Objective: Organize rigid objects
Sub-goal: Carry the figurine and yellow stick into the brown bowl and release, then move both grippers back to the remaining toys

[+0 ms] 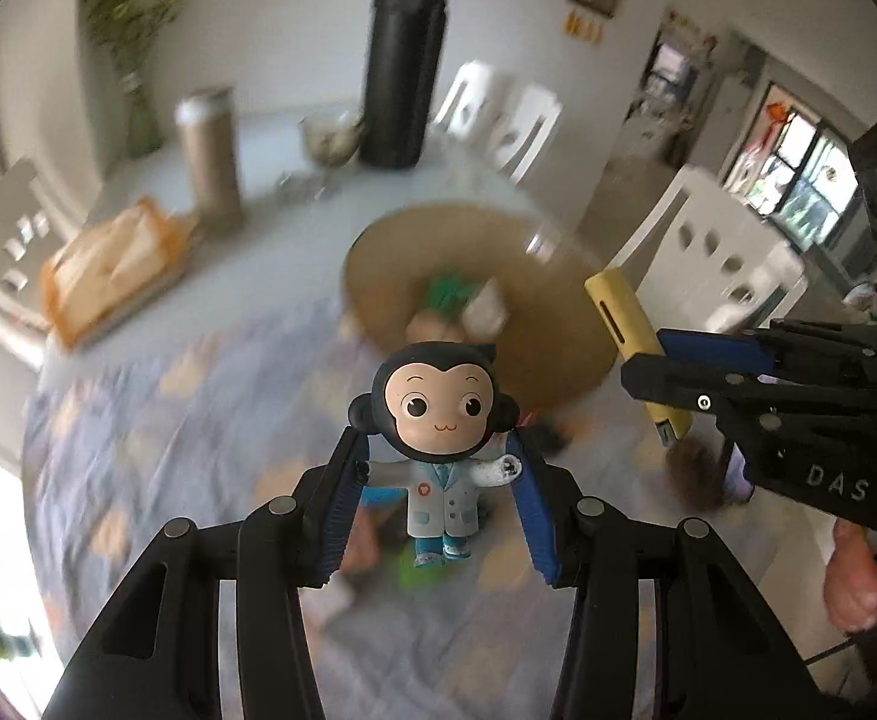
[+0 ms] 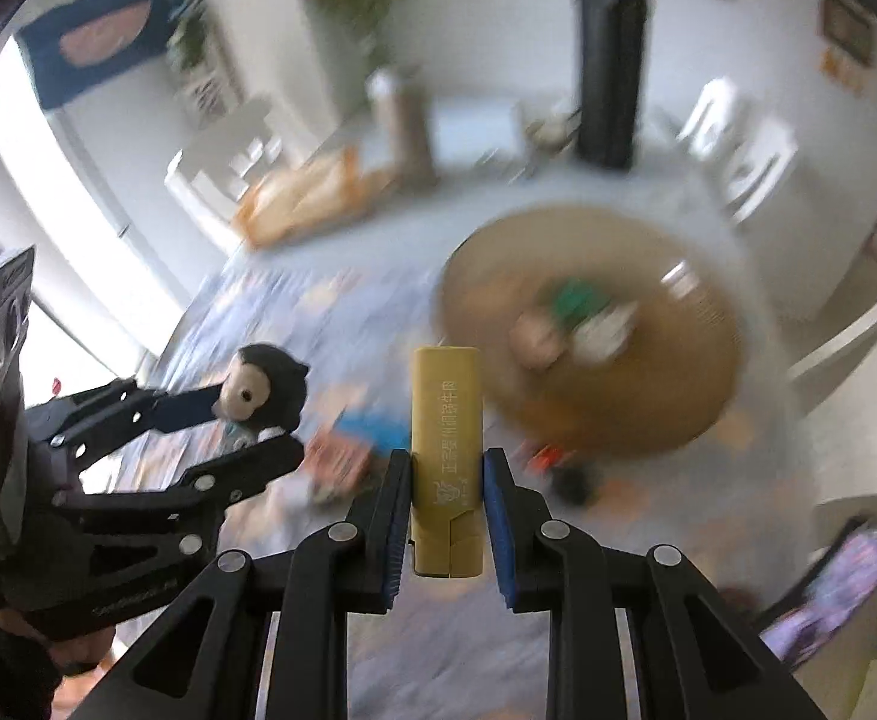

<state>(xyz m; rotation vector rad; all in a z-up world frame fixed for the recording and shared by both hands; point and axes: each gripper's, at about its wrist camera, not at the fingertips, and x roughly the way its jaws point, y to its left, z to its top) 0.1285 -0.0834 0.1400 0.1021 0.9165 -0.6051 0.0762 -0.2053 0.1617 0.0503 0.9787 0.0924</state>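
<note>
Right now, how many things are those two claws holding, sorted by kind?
Toy figurines: 1, the monkey figurine in the left gripper.
Yellow rectangular cases: 1, the yellow case in the right gripper.
Total: 2

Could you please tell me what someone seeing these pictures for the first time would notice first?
Probably the monkey figurine in a white coat, held between the fingers of the left tool. Next, the yellow bar clamped upright in the right tool. Behind both, a round woven basket sits on the patterned tablecloth.
</note>
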